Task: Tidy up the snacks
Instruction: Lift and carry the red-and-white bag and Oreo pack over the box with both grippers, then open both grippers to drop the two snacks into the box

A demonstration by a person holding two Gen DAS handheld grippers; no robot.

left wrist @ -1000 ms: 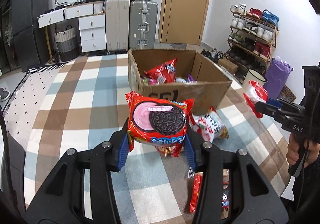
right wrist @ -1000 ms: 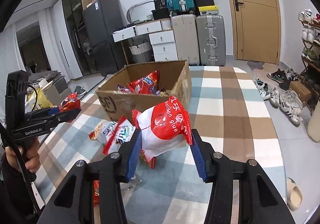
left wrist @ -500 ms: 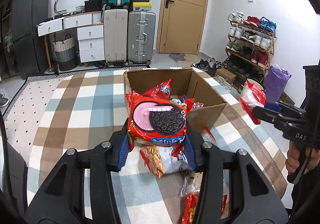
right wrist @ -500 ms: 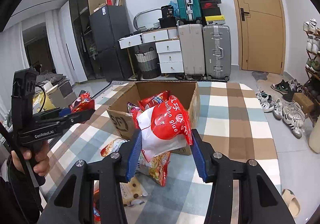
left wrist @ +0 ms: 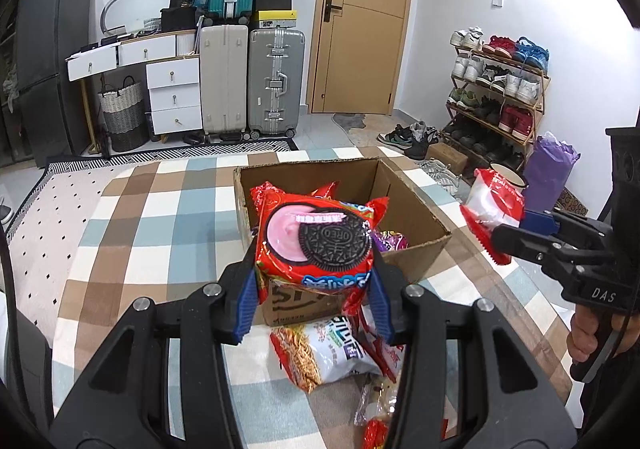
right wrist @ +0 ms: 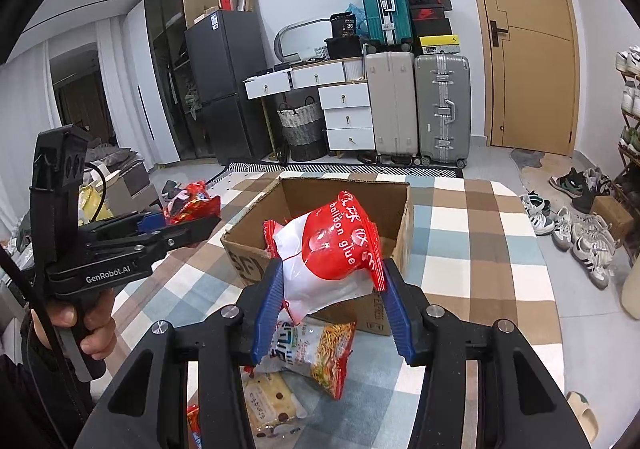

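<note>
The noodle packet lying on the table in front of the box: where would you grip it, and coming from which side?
The noodle packet lies flat on the checked cloth, touching the cardboard box, other wrappers crowding its right. Probably best to pinch its crimped near-left end, coming down from the open left; both grippers are full now.

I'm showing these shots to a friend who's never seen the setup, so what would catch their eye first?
Most striking are the two bright packets held up over the checked tablecloth: a red Oreo packet clamped in the left gripper, and a red and white balloon glue bag clamped in the right gripper. Just behind them sits an open cardboard box with snacks inside, and more packets lie loose on the cloth before it.
</note>
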